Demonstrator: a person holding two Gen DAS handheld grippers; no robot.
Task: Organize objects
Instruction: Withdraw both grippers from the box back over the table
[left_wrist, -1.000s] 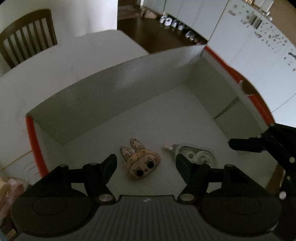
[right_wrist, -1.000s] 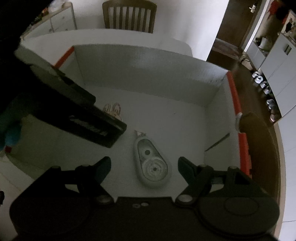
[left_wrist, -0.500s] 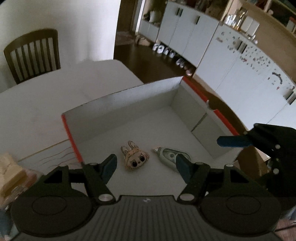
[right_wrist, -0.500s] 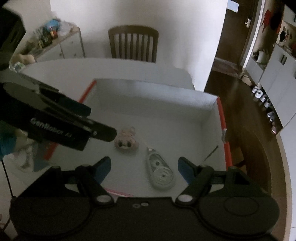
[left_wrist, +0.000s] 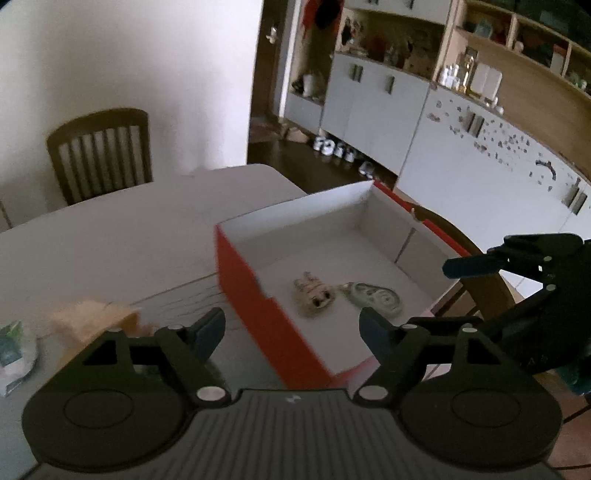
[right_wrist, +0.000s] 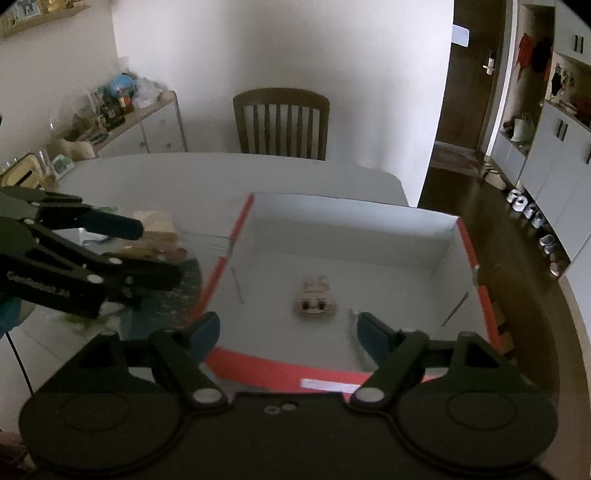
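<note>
A red box with a white inside (left_wrist: 243, 280) (right_wrist: 476, 291) stands on the white table. A small bunny-face toy (left_wrist: 314, 295) (right_wrist: 314, 301) and a clear correction-tape dispenser (left_wrist: 373, 297) lie on its floor. My left gripper (left_wrist: 291, 328) is open and empty, above the box's near left wall. My right gripper (right_wrist: 286, 328) is open and empty, above the box's near wall. Each gripper shows in the other's view, the right one (left_wrist: 517, 258) at the right, the left one (right_wrist: 92, 251) at the left.
A tan paper-like item (left_wrist: 92, 317) (right_wrist: 155, 225) and a small green-and-white packet (left_wrist: 11, 343) lie on the table left of the box. A wooden chair (right_wrist: 282, 122) stands at the far side. White cabinets (left_wrist: 461, 155) line the right wall.
Both grippers have pulled back and up out of the box, which now looks smaller and farther. The toy and the tape dispenser stay on the box floor.
</note>
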